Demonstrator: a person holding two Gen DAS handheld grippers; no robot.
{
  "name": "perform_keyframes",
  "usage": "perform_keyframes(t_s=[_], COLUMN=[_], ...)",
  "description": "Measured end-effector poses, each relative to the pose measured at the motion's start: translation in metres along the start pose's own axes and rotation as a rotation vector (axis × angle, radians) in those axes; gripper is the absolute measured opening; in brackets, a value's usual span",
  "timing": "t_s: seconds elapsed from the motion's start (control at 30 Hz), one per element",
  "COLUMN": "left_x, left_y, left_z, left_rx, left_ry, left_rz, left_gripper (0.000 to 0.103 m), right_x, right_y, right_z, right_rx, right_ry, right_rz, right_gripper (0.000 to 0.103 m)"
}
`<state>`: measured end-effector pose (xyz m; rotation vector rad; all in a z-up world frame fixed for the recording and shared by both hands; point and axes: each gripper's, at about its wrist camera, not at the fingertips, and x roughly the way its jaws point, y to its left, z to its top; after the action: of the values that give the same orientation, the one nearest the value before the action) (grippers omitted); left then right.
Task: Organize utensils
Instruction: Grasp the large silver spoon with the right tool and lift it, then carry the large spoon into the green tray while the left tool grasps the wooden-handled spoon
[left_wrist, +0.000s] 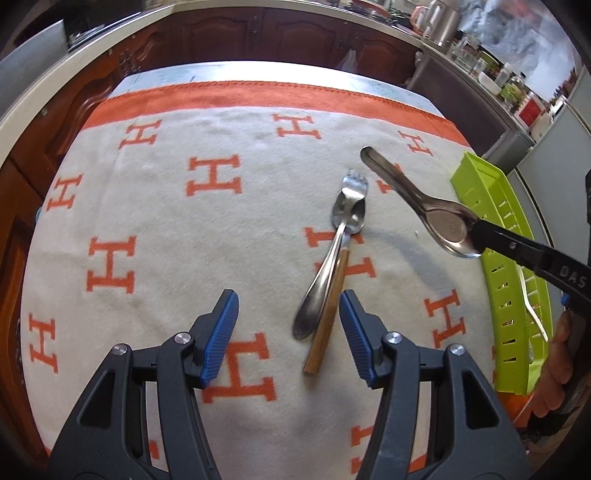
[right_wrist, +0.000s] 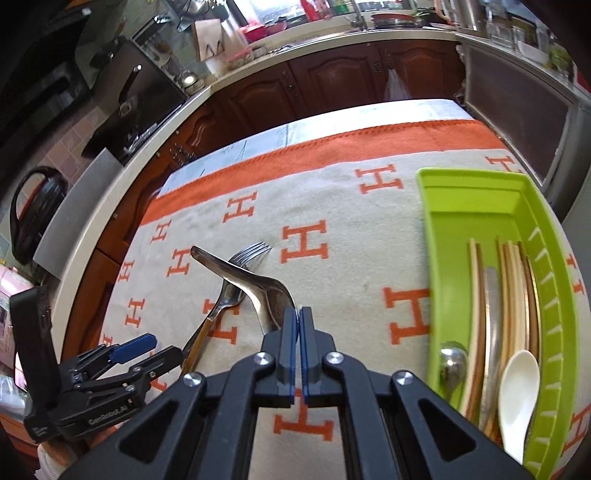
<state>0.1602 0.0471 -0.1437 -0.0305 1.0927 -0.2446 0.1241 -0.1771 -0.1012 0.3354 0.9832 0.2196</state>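
My right gripper (right_wrist: 299, 314) is shut on the bowl rim of a metal soup spoon (right_wrist: 258, 284), holding it above the cloth with its handle pointing away. In the left wrist view that spoon (left_wrist: 424, 206) hangs from the right gripper (left_wrist: 476, 236) beside the green tray (left_wrist: 491, 258). A steel fork (left_wrist: 332, 258) lies across a wooden-handled spoon (left_wrist: 327, 325) on the cloth. My left gripper (left_wrist: 289, 306) is open just short of their handle ends, which lie near its right finger. In the right wrist view the left gripper (right_wrist: 166, 347) is at the lower left.
The green tray (right_wrist: 436, 258) at the table's right holds several chopsticks, a white spoon (right_wrist: 517, 387), a small metal spoon (right_wrist: 452, 363) and a flat metal utensil. An orange-and-cream H-patterned cloth (left_wrist: 166, 258) covers the table. Wooden cabinets and a cluttered counter stand beyond.
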Motion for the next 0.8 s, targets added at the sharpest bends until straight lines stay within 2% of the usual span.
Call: perform_keyframes(t_s=[0.13, 0.2, 0.27, 0.37, 0.5, 0.67, 0.8], left_x=[0.006, 0.009, 0.013, 0.015, 0.014, 0.014, 0.018], left_y=[-0.016, -0.025, -0.034, -0.046, -0.056, -0.053, -0.047], left_z=[0.011, 0.015, 0.017, 0.017, 0.014, 0.015, 0.015], left_rx=[0.054, 0.082, 0.11, 0.151, 0.198, 0.202, 0.191], left_ry=[-0.009, -0.012, -0.008, -0.006, -0.014, -0.015, 0.003], left_rz=[-0.004, 0.002, -0.003, -0.009, -0.026, -0.045, -0.023], left_gripper=[0.053, 0.045, 0.029, 0.022, 0.019, 0.019, 0.019], right_x=[-0.017, -0.023, -0.028, -0.032, -0.036, -0.039, -0.042], right_y=[-0.009, -0.012, -0.015, -0.023, -0.031, -0.039, -0.043], right_z=[-0.002, -0.003, -0.004, -0.005, -0.008, -0.011, -0.013], right_rx=[0.018, 0.02, 0.025, 0.037, 0.052, 0.063, 0.074], right_ry=[-0.031, -0.043, -0.052, -0.056, -0.06, -0.062, -0.069], right_rz=[0.017, 0.018, 0.019, 0.029, 0.037, 0.045, 0.053], right_gripper=[0.001, 0.001, 0.001, 0.001, 0.001, 0.001, 0.001])
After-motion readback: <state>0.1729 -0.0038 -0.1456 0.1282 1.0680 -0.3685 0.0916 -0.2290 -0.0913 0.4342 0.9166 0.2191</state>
